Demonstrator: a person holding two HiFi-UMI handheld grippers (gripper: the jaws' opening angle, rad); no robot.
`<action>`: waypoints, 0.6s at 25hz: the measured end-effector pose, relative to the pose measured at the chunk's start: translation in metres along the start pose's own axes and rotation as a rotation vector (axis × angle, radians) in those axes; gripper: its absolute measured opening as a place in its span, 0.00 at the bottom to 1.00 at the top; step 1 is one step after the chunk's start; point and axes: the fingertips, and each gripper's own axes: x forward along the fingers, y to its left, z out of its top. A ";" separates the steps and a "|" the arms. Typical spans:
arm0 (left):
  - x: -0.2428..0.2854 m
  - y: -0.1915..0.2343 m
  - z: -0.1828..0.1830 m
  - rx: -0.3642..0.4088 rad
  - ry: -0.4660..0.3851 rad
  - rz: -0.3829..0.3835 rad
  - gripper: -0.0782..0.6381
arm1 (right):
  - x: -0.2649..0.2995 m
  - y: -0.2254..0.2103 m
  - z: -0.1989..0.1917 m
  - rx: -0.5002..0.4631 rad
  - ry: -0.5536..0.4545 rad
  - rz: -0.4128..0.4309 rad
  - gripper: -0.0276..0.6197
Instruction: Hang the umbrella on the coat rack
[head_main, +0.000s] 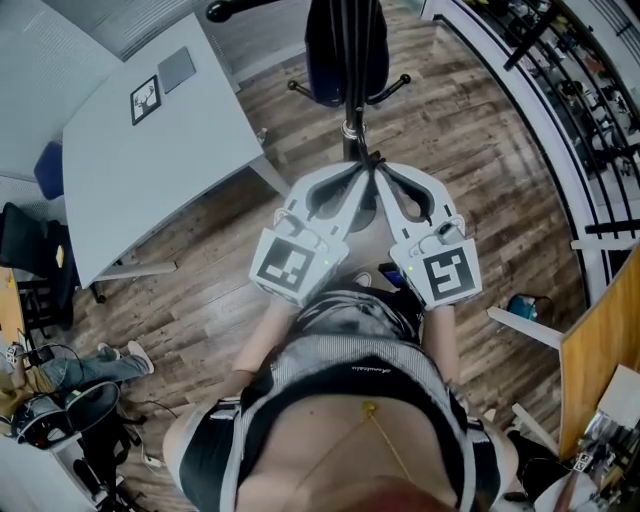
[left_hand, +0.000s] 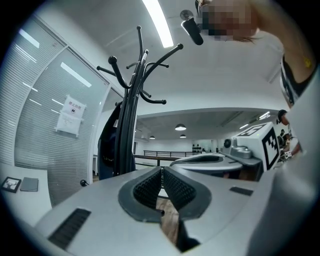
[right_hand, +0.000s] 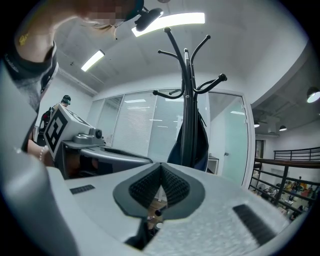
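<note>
Two pairs of tongs are in my hands, held level and side by side in front of my body. Their tips angle in toward each other, close in front of the coat rack (head_main: 350, 128). My left tongs (head_main: 366, 172) are pressed together, ribbed pad against ribbed pad, with nothing caught between them. My right tongs (head_main: 381, 172) are pressed together the same way and are just as empty.

The umbrella (head_main: 345, 50) is on the coat rack. It is dark blue and folded, and it hangs close along the black pole, below the curved hooks and clear of the wooden floor (head_main: 470, 150). Neither pair of tongs touches it; it hangs beyond both tips. From my left tongs the umbrella (left_hand: 107, 150) shows on the left of the pole, and from my right tongs it (right_hand: 192, 140) hangs straight ahead.

A pale grey bench (head_main: 150, 170) stands well off to my left, with a small framed picture (head_main: 145, 100) lying on it.
</note>
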 end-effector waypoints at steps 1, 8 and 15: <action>0.000 0.000 0.000 -0.002 0.003 0.001 0.13 | 0.000 0.000 0.000 0.001 0.000 -0.001 0.05; 0.003 0.001 -0.003 0.002 0.005 0.004 0.13 | 0.001 0.000 -0.007 0.021 0.018 -0.007 0.05; 0.004 0.000 -0.002 -0.019 -0.012 0.007 0.13 | -0.001 0.001 -0.011 0.034 0.026 -0.006 0.05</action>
